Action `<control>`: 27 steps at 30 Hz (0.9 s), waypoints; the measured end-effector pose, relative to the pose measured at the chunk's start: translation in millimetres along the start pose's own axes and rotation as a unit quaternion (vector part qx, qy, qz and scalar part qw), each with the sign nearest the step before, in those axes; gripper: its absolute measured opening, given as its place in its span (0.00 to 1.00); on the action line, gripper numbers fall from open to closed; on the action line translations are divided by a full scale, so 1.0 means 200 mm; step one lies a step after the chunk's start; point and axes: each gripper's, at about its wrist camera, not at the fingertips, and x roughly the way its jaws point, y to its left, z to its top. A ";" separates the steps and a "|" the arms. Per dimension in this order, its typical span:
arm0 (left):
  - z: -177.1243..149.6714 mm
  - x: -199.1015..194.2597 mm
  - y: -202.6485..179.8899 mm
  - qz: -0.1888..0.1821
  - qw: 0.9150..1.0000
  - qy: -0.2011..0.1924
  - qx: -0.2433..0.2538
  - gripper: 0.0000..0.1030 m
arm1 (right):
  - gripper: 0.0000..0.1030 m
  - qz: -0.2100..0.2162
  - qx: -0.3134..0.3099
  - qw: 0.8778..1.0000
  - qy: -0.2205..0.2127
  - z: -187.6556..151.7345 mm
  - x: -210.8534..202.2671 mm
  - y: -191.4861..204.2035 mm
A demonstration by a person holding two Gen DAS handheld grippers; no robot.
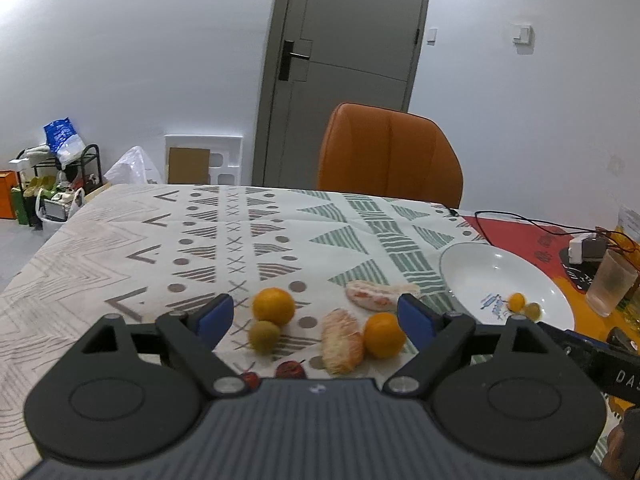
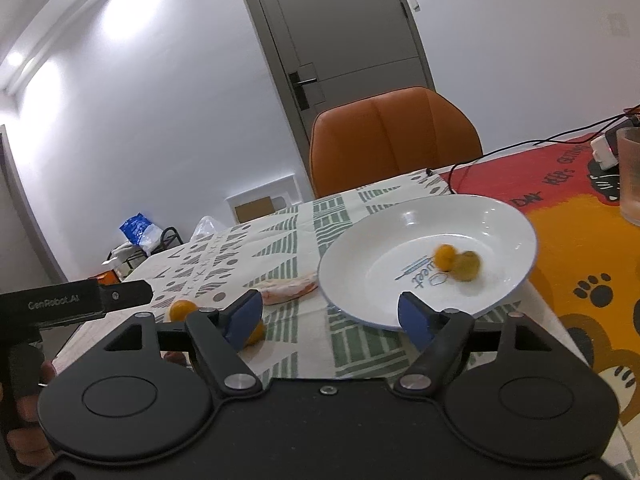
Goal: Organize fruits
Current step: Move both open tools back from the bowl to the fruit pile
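Note:
My left gripper (image 1: 316,312) is open over loose fruit on the patterned tablecloth, holding nothing. Between its blue fingers lie two oranges (image 1: 274,306) (image 1: 384,335), a green fruit (image 1: 264,336), a peeled pomelo segment (image 1: 342,340) and a small red fruit (image 1: 289,369). A second pomelo segment (image 1: 370,296) lies just beyond. My right gripper (image 2: 330,314) is open and empty at the near rim of the white plate (image 2: 344,248). A small orange fruit (image 2: 444,257) and a small green fruit (image 2: 466,266) sit in the plate, blurred.
An orange chair (image 1: 390,152) stands at the table's far edge. A frosted glass (image 2: 632,172), a black cable (image 2: 500,152) and a charger sit on the red and orange mat (image 2: 580,248) right of the plate. The other tool's black housing (image 2: 76,300) and a hand (image 2: 24,400) are at left.

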 end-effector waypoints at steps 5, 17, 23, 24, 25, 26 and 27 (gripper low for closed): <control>-0.03 -0.02 0.06 0.014 1.000 0.000 -0.006 0.88 | 0.79 0.007 -0.007 1.000 0.003 -0.01 0.01 0.04; -0.10 -0.04 0.17 0.030 0.999 0.007 -0.014 0.90 | 0.97 0.034 -0.028 0.999 0.013 -0.05 0.05 0.16; -0.14 -0.02 0.18 0.032 0.999 0.013 -0.005 0.89 | 0.97 0.044 -0.038 0.998 0.027 -0.07 0.08 0.19; -0.15 -0.02 0.18 0.032 0.999 0.014 -0.006 0.89 | 0.97 0.046 -0.040 0.998 0.029 -0.08 0.09 0.19; -0.15 -0.01 0.18 0.031 0.999 0.016 -0.006 0.88 | 0.97 0.048 -0.042 0.998 0.030 -0.08 0.09 0.20; -0.16 -0.01 0.18 0.030 0.999 0.017 -0.007 0.87 | 0.97 0.049 -0.044 0.997 0.032 -0.08 0.09 0.20; -0.16 -0.01 0.18 0.030 0.999 0.017 -0.007 0.87 | 0.96 0.050 -0.045 0.997 0.033 -0.09 0.10 0.21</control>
